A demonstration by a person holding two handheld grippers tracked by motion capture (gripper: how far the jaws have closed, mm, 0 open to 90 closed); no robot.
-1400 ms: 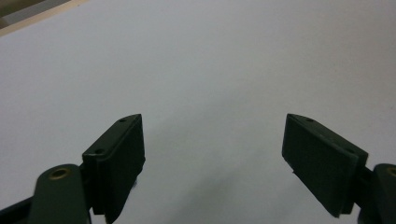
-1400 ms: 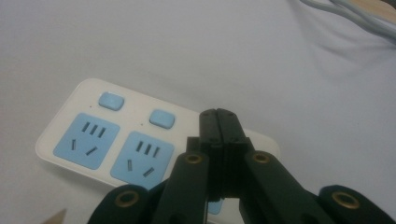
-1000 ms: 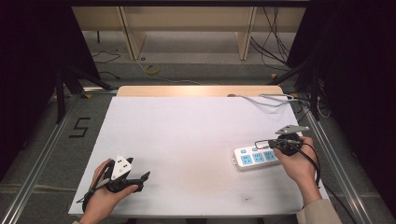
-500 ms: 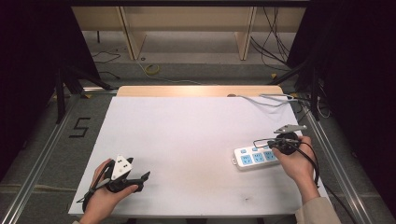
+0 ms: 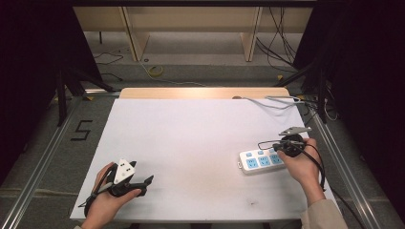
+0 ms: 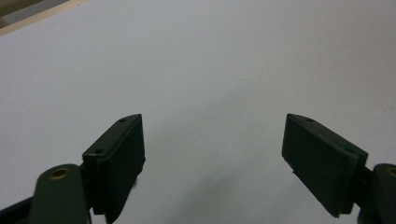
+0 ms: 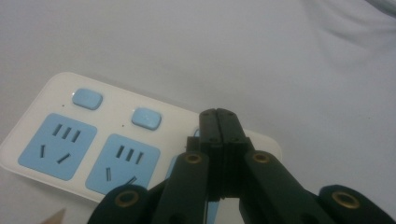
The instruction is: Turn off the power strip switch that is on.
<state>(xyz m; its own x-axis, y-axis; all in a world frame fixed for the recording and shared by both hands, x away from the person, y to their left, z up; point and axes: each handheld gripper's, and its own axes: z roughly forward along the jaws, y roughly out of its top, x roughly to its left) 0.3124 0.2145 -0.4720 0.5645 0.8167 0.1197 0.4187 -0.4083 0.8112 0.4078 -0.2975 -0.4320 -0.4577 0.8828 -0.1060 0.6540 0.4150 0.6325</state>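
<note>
Overhead, rounded glossy power strip (image 7: 116, 149) (blue sockets)

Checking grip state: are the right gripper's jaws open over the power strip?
No, the right gripper has its jaws pressed together above the power strip.

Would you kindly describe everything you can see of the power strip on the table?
The power strip is a white, plastic-looking bar with rounded corners, lying flat near the white table's right edge. It carries light-blue socket faces, each with a small blue rocker switch beside it. The right gripper, jaws shut, hovers at its right end over the third switch; whether it touches is unclear.
</note>
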